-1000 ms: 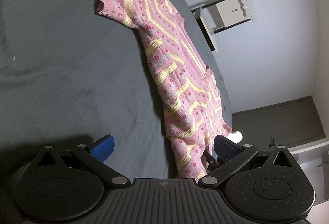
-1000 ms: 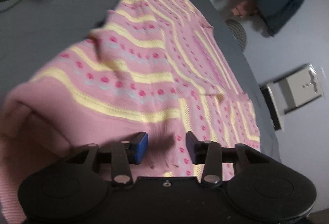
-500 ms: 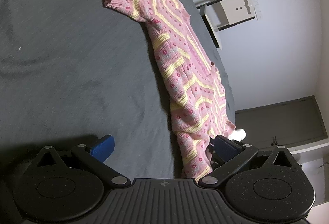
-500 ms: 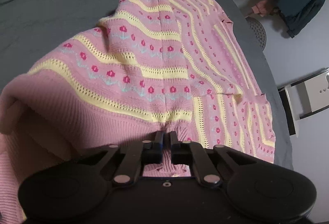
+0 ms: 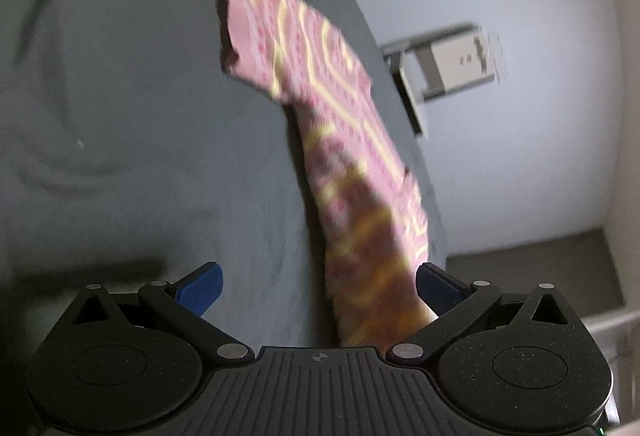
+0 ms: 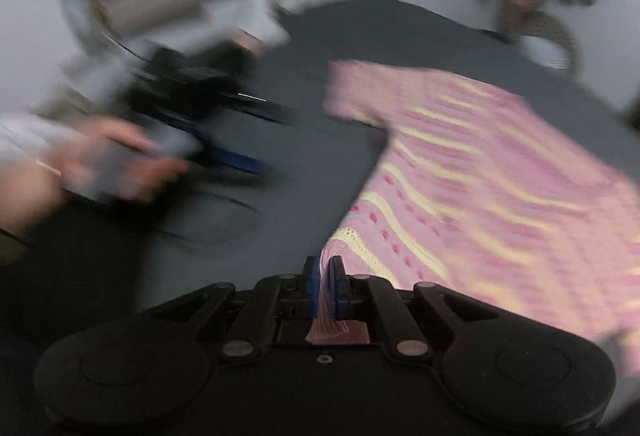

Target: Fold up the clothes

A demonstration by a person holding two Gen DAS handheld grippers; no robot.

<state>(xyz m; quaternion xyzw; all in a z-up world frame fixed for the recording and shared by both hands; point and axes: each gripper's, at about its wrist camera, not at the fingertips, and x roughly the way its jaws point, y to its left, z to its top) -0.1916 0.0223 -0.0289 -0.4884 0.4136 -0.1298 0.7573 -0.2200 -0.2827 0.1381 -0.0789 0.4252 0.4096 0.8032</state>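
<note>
Right gripper (image 6: 325, 276) of mine is pinching the pink sweater (image 6: 500, 187) hem, rest draped along the dark table's (image 5: 120, 115) right edge; my left gripper (image 5: 318, 286) is wide open, hem between its fingers.

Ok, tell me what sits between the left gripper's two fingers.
In the left wrist view, the open left gripper has bare dark grey cloth and the near end of the pink sweater, close to its right finger.
</note>
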